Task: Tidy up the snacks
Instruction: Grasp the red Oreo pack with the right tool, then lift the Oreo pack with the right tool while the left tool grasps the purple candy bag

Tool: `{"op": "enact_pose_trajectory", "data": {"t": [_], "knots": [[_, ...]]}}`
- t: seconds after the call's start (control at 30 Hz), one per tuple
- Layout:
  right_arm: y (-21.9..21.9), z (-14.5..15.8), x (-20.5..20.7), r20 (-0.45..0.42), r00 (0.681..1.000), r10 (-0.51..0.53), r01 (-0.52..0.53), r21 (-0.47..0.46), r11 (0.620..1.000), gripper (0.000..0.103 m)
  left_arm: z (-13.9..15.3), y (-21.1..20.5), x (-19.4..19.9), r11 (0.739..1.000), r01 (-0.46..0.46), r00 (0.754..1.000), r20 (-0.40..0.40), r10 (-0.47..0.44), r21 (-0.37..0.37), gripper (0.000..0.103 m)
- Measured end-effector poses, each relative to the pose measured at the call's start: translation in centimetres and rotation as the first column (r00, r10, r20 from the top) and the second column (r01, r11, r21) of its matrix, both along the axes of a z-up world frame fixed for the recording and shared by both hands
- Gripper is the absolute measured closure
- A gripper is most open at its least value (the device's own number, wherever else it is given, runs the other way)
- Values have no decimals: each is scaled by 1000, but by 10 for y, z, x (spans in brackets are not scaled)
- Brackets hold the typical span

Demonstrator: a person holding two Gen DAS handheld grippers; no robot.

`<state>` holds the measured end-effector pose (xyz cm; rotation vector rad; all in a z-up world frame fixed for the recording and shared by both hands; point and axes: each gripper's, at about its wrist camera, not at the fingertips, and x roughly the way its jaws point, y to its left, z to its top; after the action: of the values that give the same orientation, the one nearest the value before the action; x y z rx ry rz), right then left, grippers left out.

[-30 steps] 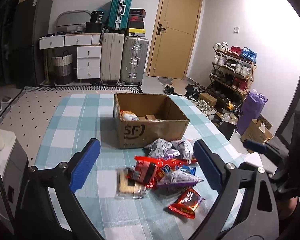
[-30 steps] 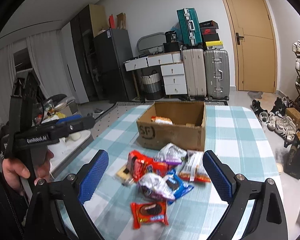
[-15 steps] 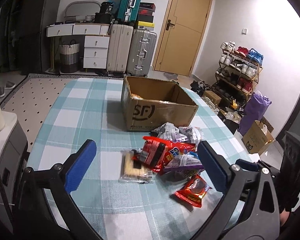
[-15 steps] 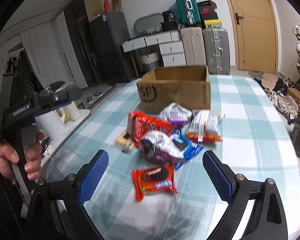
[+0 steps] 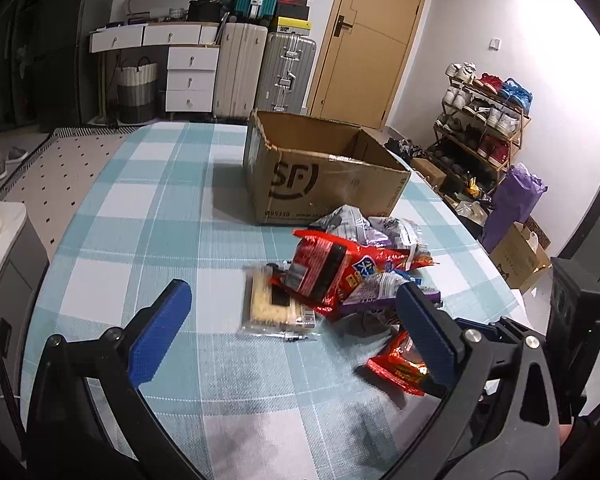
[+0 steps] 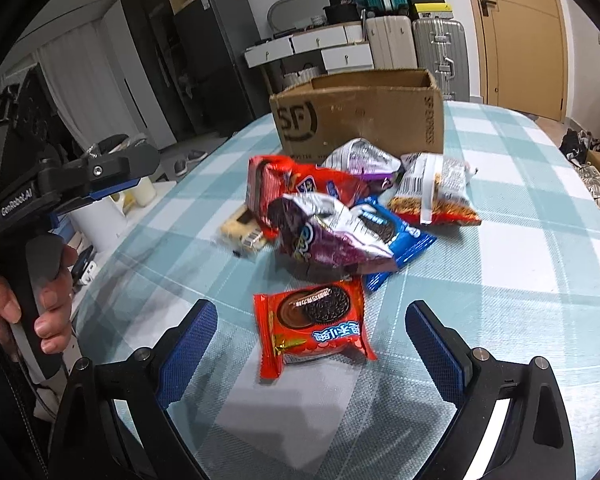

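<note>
Even indoor lighting; soft shadows beneath each gripper; snack packets (image 6: 320,220) motion-blurred; strong fisheye curvature and dark vignetting at edges.

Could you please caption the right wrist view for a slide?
Open right gripper above a red cookie pack, cardboard box behind.

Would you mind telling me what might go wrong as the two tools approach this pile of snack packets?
1. The right tool stands open around the red cookie packet, whose slick, flat wrapper may slip out of a pinch.
2. The purple bag overlaps the blue packet and red bag, so lifting one may drag the others.
3. The left tool, also open, faces the cracker packet close by; the two tools could collide.
</note>
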<state>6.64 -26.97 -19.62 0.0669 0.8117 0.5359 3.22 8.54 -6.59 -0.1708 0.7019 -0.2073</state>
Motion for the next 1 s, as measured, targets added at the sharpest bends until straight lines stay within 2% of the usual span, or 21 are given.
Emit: {"op": "enact_pose_trajectory", "data": {"t": [0.27, 0.4, 0.47, 0.53, 0.57, 0.6, 0.63, 0.77, 1.0], "knots": [[17, -17, 9, -44, 999, 13, -15, -50, 999, 6, -15, 7, -4, 1000, -4, 1000, -13, 4, -8, 1], [26, -20, 12, -38, 999, 22, -25, -83, 996, 7, -21, 13, -6, 1000, -7, 1000, -17, 6, -20, 1], [30, -22, 13, -41, 999, 31, -34, -98, 995, 16, -23, 15, -6, 1000, -7, 1000, -18, 7, -20, 1], [34, -25, 15, -55, 998, 36, -42, -123, 991, 36, -25, 16, -6, 1000, -9, 1000, -26, 8, -24, 1], [35, -25, 14, -49, 998, 38, -44, -128, 991, 38, -27, 17, -6, 1000, -11, 999, -30, 10, -26, 1], [35, -25, 14, -50, 998, 48, -54, -121, 991, 46, -28, 17, -5, 1000, -13, 999, -35, 12, -29, 1], [34, -25, 14, -55, 997, 58, -63, -109, 992, 50, -30, 18, -5, 999, -15, 999, -38, 14, -31, 1], [24, -24, 14, -70, 996, 52, -54, -32, 998, 54, -34, 20, -4, 999, -12, 999, -50, 10, -41, 1], [16, -21, 11, -70, 997, 44, -45, -11, 999, 55, -37, 13, -1, 999, -1, 998, -63, -1, -37, 1]]}}
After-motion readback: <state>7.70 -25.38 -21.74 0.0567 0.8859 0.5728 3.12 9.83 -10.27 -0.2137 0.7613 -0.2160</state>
